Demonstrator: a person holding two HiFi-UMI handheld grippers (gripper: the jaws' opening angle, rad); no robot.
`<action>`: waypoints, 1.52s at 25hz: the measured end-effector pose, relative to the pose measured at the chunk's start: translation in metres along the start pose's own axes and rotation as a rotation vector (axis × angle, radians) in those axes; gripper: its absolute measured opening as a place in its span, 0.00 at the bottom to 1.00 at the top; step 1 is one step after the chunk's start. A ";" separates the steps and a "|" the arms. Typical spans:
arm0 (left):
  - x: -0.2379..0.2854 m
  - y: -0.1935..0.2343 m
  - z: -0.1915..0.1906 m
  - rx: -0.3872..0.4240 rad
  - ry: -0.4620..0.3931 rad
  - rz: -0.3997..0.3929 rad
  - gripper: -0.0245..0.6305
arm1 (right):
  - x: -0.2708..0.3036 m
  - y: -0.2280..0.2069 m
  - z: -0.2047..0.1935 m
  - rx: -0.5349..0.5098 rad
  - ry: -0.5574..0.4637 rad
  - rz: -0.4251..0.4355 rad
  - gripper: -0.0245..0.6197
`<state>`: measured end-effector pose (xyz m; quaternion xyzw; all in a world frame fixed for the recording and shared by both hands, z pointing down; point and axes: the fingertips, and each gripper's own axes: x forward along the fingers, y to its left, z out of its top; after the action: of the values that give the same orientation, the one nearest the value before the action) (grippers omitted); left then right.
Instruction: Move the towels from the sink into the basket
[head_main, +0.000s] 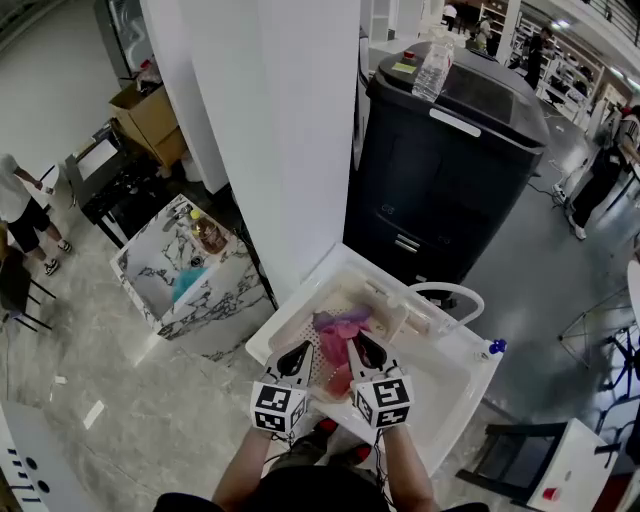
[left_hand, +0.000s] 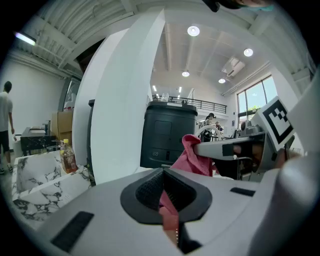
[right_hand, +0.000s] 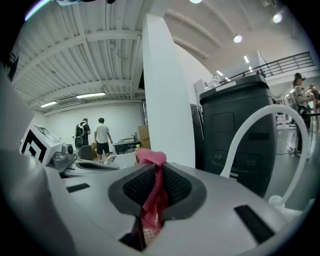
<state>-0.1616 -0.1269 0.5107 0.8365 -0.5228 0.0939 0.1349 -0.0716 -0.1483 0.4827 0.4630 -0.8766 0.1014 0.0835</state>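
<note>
Seen from the head, both grippers hang side by side over the white sink (head_main: 462, 375). They hold one pink towel (head_main: 338, 360) between them, and a purple towel (head_main: 340, 323) lies bunched just beyond it. My left gripper (head_main: 303, 351) is shut on the towel's left part, my right gripper (head_main: 362, 346) on its right part. In the left gripper view pink cloth (left_hand: 168, 204) is pinched between the pads, and the right gripper (left_hand: 235, 150) shows with a fold of towel. The right gripper view shows pink towel (right_hand: 154, 192) clamped in its jaws. A pale perforated basket (head_main: 300, 335) lies under the towels; its far side is hidden.
A white arched faucet (head_main: 452, 290) rises at the sink's back, with a blue-capped bottle (head_main: 492, 348) at the right rim. Behind stand a large black machine (head_main: 450, 160) and a white pillar (head_main: 290, 130). A marble-patterned box (head_main: 180, 270) stands to the left. People stand in the distance.
</note>
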 end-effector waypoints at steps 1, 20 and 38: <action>0.001 0.001 -0.002 -0.002 0.004 0.000 0.04 | 0.002 0.000 -0.005 0.003 0.011 0.002 0.14; 0.014 0.014 -0.033 -0.055 0.067 0.017 0.04 | 0.026 -0.001 -0.067 0.027 0.162 0.032 0.15; 0.013 0.004 -0.027 -0.044 0.050 -0.011 0.04 | 0.017 -0.003 -0.058 0.030 0.128 0.027 0.31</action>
<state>-0.1605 -0.1308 0.5406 0.8336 -0.5165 0.1024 0.1669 -0.0757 -0.1481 0.5427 0.4449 -0.8740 0.1452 0.1309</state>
